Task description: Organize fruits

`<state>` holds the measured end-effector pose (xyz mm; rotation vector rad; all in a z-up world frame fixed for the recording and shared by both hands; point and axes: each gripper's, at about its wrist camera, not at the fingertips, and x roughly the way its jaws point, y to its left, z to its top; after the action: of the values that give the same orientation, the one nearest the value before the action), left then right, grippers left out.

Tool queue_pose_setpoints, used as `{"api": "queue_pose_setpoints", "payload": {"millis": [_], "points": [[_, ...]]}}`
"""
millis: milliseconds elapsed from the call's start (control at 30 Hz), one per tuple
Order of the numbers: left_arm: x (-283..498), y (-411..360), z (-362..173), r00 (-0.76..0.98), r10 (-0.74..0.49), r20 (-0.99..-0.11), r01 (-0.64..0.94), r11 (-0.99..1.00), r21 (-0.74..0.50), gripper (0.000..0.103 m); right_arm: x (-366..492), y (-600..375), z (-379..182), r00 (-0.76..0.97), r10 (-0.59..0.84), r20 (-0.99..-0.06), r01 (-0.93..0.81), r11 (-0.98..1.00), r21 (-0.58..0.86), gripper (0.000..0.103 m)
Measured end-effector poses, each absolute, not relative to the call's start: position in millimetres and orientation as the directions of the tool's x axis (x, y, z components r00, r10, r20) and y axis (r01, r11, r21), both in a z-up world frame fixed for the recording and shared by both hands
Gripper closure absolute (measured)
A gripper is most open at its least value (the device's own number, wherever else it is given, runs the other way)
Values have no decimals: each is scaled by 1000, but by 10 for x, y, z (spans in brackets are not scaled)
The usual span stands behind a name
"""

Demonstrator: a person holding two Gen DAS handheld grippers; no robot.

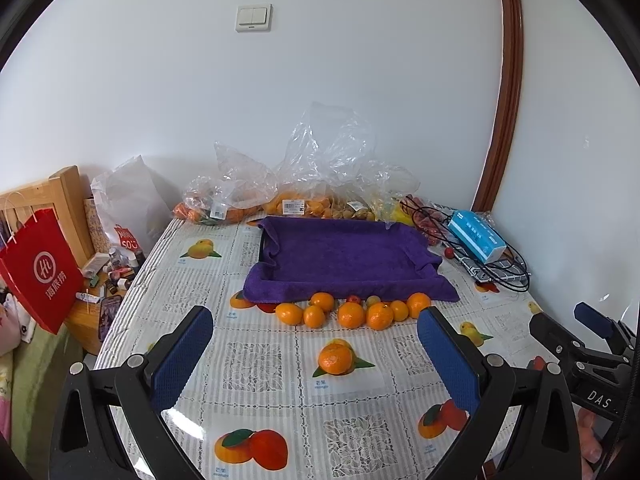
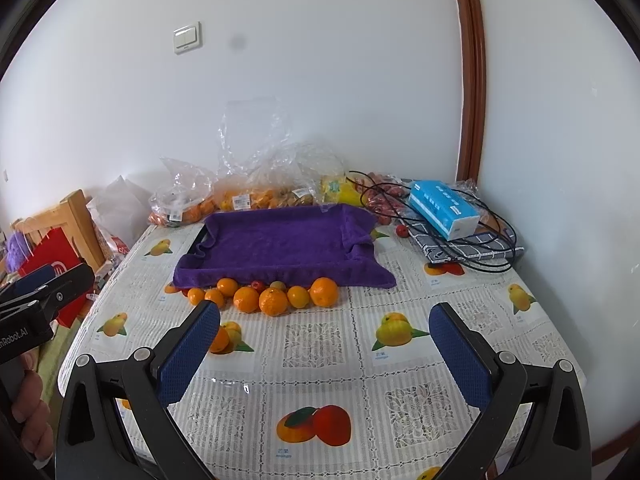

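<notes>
A row of several oranges [image 1: 352, 314] lies on the table just in front of a tray lined with a purple towel [image 1: 344, 258]. One orange [image 1: 336, 359] sits alone nearer to me, partly hidden behind my right gripper's left finger in the right wrist view [image 2: 221, 338]. Two small reddish-green fruits [image 2: 277, 285] sit among the row [image 2: 272, 300] before the towel tray [image 2: 280, 240]. My left gripper [image 1: 314, 332] is open and empty above the table, the lone orange between its fingers' lines. My right gripper [image 2: 325, 330] is open and empty.
Clear plastic bags of fruit [image 1: 288, 200] stand at the back by the wall. A blue tissue box [image 2: 444, 208], black cable and folded cloth lie back right. A red paper bag [image 1: 38, 272] and a wooden stand are off the table's left edge.
</notes>
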<state>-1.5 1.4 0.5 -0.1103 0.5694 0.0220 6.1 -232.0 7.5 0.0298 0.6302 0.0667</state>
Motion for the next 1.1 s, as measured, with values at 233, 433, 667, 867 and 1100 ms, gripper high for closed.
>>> {"api": "queue_pose_setpoints", "payload": {"millis": [233,433,667,867,1100], "points": [[-22,-3,-1,851,-9,-525,-49,994,-97,1,67,-2328,76,804,77,-590,-54,997,56,0],[-33,-11,1,866,-5,-500,-55,993,-105,0,74,-2324,69,802,81,-591,-58,997,58,0],[41,-32,-23,849,21,-529,-74,994,-81,0,92,-2318,54,805,81,-588,-62,997,52,0],[113,28,-74,842,43,-537,-106,990,-88,0,179,-2303,-16,797,83,-599,-71,997,43,0],[259,46,-181,833,-20,-552,-46,993,-105,0,362,-2292,-183,779,68,-623,-63,998,31,0]]}}
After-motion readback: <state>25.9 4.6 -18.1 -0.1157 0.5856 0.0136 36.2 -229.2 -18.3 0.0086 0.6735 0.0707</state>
